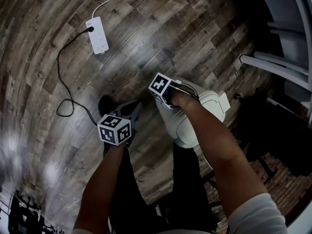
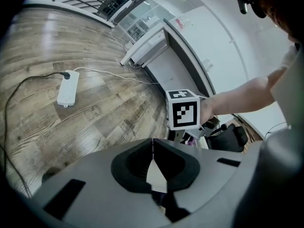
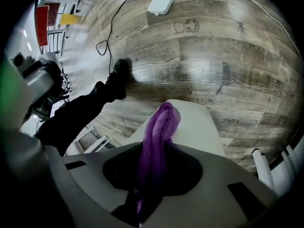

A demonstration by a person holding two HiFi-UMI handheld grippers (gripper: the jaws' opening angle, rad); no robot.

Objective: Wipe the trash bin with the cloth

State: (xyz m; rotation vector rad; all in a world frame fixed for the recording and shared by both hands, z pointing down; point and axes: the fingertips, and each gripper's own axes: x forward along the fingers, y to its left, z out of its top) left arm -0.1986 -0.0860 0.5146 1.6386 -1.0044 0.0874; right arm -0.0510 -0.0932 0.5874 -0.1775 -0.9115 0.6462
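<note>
A white trash bin with a closed lid stands on the wooden floor by the person's feet. My right gripper points down onto its lid and is shut on a purple cloth. The folded end of the cloth lies against the bin lid. My left gripper hovers just left of the bin, its jaws shut with nothing between them. In the left gripper view the shut jaws of the left gripper face the right gripper's marker cube. The cloth is hidden in the head view.
A white power strip with a black cable lies on the floor ahead. One black shoe stands beside the left gripper. White furniture and a dark chair base crowd the right side.
</note>
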